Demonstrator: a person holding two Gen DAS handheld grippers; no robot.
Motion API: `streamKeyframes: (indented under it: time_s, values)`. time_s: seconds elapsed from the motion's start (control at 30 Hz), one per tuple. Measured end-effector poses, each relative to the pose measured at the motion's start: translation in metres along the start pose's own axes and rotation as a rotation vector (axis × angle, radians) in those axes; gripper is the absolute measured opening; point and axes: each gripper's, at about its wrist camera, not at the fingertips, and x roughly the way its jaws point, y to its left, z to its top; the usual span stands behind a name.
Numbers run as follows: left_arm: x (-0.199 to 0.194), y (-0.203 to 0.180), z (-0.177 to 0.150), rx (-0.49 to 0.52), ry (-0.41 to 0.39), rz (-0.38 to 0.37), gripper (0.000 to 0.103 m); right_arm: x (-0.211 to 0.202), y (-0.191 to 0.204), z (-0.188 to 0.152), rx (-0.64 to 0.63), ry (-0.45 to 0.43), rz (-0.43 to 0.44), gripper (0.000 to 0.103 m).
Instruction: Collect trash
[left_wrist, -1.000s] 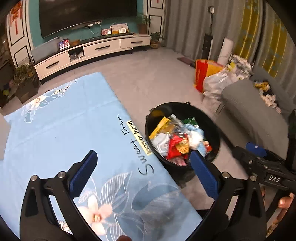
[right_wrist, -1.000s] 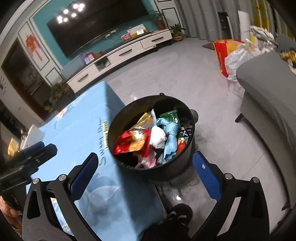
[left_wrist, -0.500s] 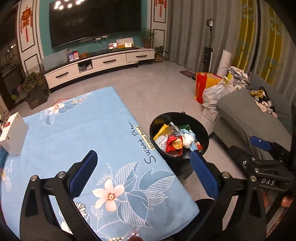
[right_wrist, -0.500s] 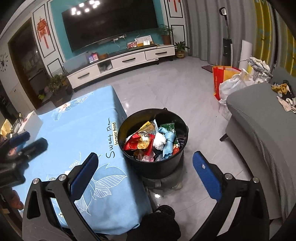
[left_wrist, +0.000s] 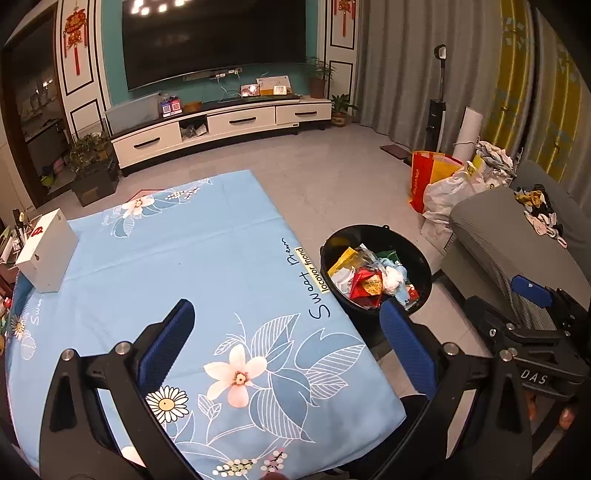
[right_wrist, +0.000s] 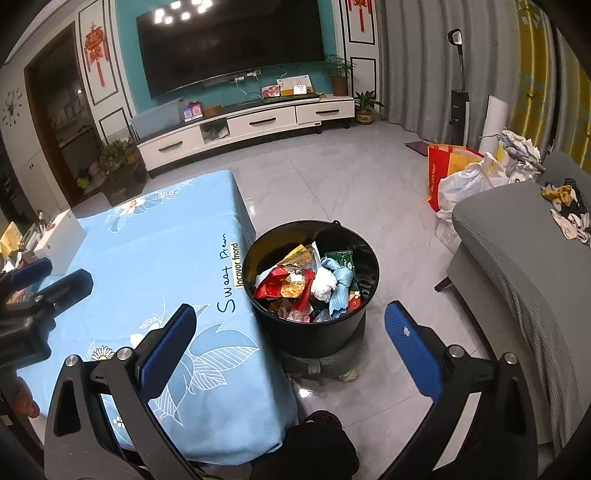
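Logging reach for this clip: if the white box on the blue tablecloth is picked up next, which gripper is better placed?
Probably left. The left gripper hangs open over the tablecloth, and the white box sits on its side. The right gripper faces the bin.

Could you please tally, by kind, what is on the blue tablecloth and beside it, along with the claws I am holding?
White rectangular cardboard box on the blue floral tablecloth: 1
Round black plastic trash bucket, holding wrappers, beside the table: 1
Open, empty claws: 2, left claw and right claw
Total: 4
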Motion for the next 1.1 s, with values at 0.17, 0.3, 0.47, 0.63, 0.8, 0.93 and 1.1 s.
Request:
streamKeyframes:
  time_s: [0.17,0.3,0.47,0.63,0.8,0.93,1.1]
  values:
    - [-0.0016,0.0002,0.0005,0.011,0.005,-0.001,0.1,-0.0008,0.0004,-0.0006,0.001,-0.003,-0.003,0.1]
    - [-0.002,0.0004,-0.0002,0.01,0.007,0.0,0.1,-0.0008,-0.0001,-0.0006,0.003,-0.002,-0.002,0.1]
    - [-0.0017,-0.0009,-0.0025,0.008,0.007,0.002,0.1,-0.0017,-0.0003,-0.0007,0.001,-0.004,-0.001,0.1]
    - [-0.0016,-0.0004,-0.0037,0.011,0.009,0.003,0.1,-0.0036,-0.0011,-0.0003,0.006,-0.007,-0.004,0.1]
    - [-0.0013,0.0002,-0.0044,0.007,0.011,0.002,0.1,-0.0058,-0.0017,-0.0014,0.01,-0.007,-0.006,0.1]
    - [-0.0017,-0.0012,-0.0043,0.016,0.008,-0.002,0.1,-0.0063,-0.0033,-0.0016,0.013,-0.006,-0.006,0.1]
    - [-0.0026,-0.0036,-0.0052,0.013,0.005,0.001,0.1,-0.0063,-0.0035,-0.0016,0.012,-0.007,-0.006,0.1]
